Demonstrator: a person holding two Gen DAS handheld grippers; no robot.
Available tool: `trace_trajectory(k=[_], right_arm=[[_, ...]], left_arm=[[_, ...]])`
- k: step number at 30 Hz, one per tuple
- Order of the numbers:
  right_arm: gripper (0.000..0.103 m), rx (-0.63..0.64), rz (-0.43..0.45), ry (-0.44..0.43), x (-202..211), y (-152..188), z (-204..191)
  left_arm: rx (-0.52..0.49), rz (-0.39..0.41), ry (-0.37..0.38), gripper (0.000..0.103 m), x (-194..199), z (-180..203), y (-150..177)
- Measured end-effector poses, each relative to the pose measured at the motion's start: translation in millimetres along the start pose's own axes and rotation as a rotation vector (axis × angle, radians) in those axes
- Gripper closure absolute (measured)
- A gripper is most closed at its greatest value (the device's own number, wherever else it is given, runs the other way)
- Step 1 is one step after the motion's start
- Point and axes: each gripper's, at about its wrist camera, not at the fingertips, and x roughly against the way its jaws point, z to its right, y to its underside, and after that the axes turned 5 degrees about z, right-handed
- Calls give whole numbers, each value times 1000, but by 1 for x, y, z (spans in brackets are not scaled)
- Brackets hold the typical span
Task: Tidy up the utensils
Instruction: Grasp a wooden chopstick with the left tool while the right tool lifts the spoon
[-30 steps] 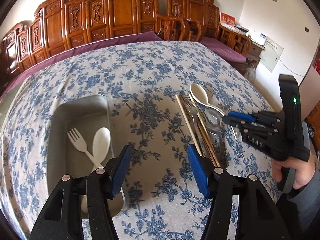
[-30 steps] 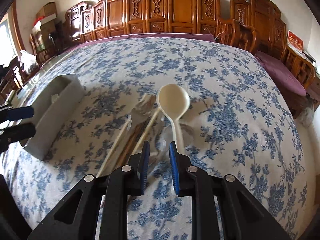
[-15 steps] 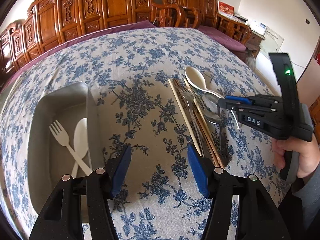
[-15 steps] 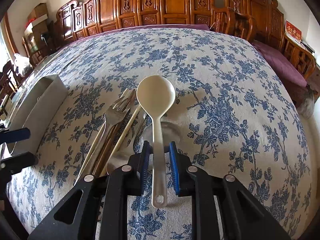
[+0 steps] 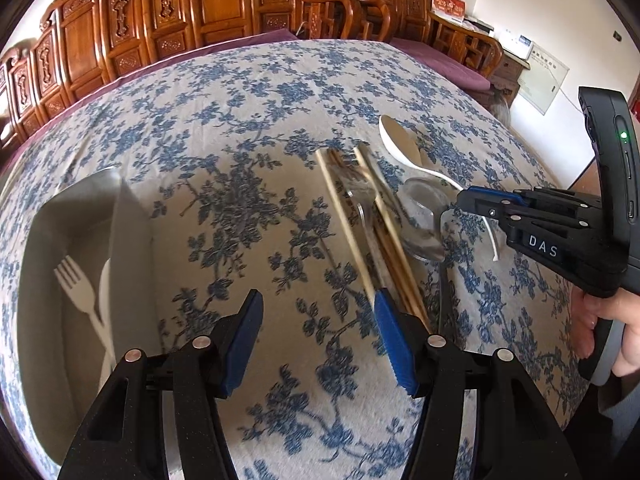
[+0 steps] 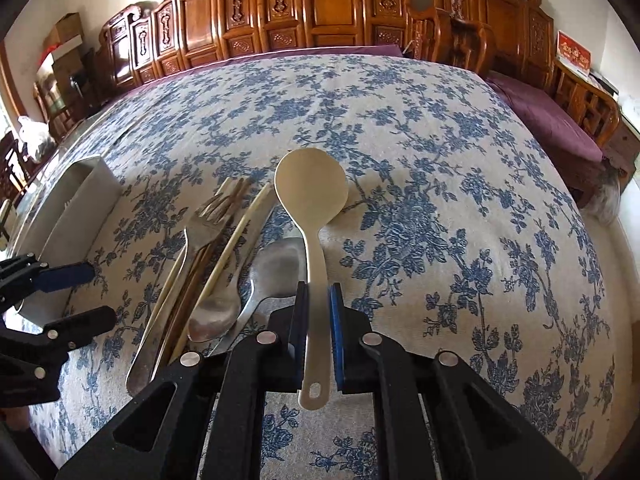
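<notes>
A cream plastic spoon (image 6: pixel 310 188) lies on the floral cloth, and my right gripper (image 6: pixel 319 292) is closing on its handle with both pads against it. To its left lie two metal spoons (image 6: pixel 276 268), a metal fork (image 6: pixel 204 228) and several chopsticks (image 6: pixel 240 236). My left gripper (image 5: pixel 318 300) hangs low over bare cloth, jaws closing a little with nothing between them, its right finger beside the chopsticks (image 5: pixel 344 220). The grey tray (image 5: pixel 132 240) at the left holds a white fork (image 5: pixel 76 284) and a white spoon (image 5: pixel 105 292).
A person's hand (image 5: pixel 616 340) holds the right gripper (image 5: pixel 464 200) at the right edge. Carved wooden chairs (image 6: pixel 320 4) line the far side of the table. A purple cushioned bench (image 6: pixel 552 120) stands at the right.
My right gripper came down over the cream spoon's handle and shut on it. My left gripper sank and moved right toward the chopsticks, away from the tray.
</notes>
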Motion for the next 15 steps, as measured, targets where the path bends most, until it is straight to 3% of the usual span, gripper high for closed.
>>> trace_trajectory(k=[6, 15], right_arm=[[91, -7, -9, 5, -2, 1, 1], [91, -2, -6, 21, -2, 1, 2]], left_arm=[[-23, -20, 0, 63, -18, 13, -5], [-25, -31, 5, 64, -29, 12, -4]])
